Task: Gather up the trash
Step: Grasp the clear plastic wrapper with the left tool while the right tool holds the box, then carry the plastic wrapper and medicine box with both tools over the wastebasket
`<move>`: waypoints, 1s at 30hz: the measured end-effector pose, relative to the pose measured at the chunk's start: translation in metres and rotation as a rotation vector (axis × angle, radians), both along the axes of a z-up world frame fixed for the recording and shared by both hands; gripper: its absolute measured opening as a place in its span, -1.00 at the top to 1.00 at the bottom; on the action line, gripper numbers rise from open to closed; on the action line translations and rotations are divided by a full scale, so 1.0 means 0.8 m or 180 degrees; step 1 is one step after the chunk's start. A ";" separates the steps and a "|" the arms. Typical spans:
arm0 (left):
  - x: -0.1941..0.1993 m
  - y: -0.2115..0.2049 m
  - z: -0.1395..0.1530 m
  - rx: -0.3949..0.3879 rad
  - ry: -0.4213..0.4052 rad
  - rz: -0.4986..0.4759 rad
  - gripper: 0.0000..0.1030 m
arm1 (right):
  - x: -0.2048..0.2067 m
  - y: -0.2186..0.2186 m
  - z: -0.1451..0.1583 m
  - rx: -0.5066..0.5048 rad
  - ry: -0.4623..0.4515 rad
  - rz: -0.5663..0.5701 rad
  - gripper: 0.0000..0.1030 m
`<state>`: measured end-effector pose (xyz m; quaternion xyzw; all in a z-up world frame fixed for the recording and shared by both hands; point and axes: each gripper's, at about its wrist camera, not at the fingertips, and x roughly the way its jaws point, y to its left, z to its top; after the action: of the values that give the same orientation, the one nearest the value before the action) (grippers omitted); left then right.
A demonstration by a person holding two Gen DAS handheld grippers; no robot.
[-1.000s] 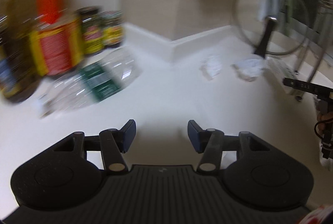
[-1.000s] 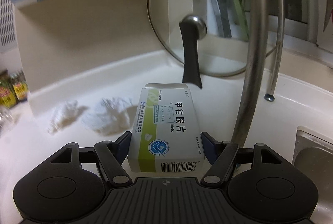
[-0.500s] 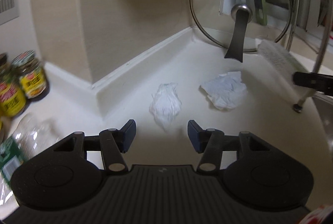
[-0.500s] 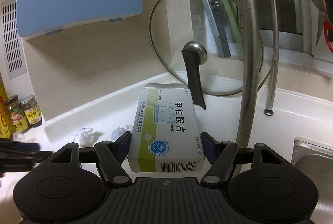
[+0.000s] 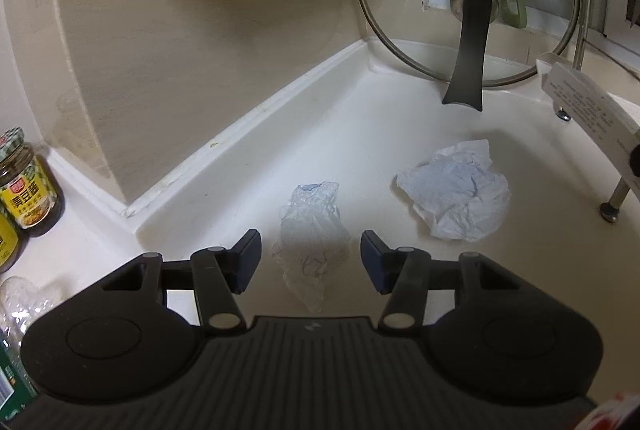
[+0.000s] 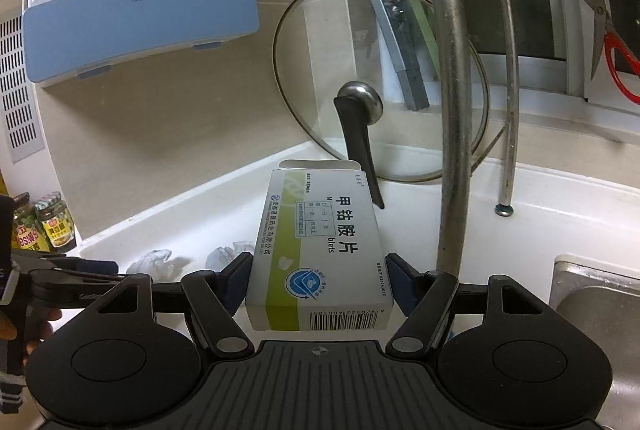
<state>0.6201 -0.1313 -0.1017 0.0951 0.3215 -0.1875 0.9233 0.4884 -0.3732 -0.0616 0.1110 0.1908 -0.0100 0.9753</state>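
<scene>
A crumpled clear plastic wrapper (image 5: 312,230) lies on the white counter, just ahead of and below my left gripper (image 5: 310,257). That gripper is open and its pads do not touch the wrapper. A crumpled white paper ball (image 5: 456,198) lies to the right of it. My right gripper (image 6: 320,280) is shut on a white and green medicine box (image 6: 320,242), held above the counter. The box (image 5: 584,106) also shows at the right edge of the left wrist view. In the right wrist view the wrapper (image 6: 154,260) and the paper ball (image 6: 224,254) lie low at the left, beside the left gripper (image 6: 76,268).
A glass pot lid (image 5: 468,2) leans in the back corner. Sauce jars (image 5: 24,186) and an empty plastic bottle (image 5: 20,306) stand at the left. A steel tap (image 6: 448,110) rises close to the box, with the sink (image 6: 592,294) at the right. Scissors (image 6: 600,10) hang by the window.
My left gripper swept right, away from the bottles and jars, and came down over the plastic wrapper. The right gripper rose slightly, still holding the box.
</scene>
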 end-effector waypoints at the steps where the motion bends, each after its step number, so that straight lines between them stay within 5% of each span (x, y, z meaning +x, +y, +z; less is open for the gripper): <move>1: 0.002 -0.002 -0.001 0.0012 0.0001 0.0001 0.01 | -0.001 -0.001 -0.001 0.0005 0.0007 -0.0007 -0.37; 9: 0.012 -0.007 -0.007 0.0083 0.0010 0.0016 0.05 | -0.008 -0.007 -0.006 0.0052 0.0046 -0.0061 -0.37; 17: 0.014 -0.001 -0.006 0.0040 0.0045 0.0019 0.44 | -0.010 -0.008 -0.005 0.0063 0.0045 -0.0063 -0.37; 30: -0.029 0.026 0.032 -0.0200 -0.0040 0.0025 0.50 | -0.019 -0.005 0.004 0.0116 -0.0032 0.0066 -0.37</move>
<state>0.5965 -0.1105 -0.0761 0.0660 0.3100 -0.1933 0.9285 0.4730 -0.3774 -0.0586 0.1268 0.1873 0.0041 0.9741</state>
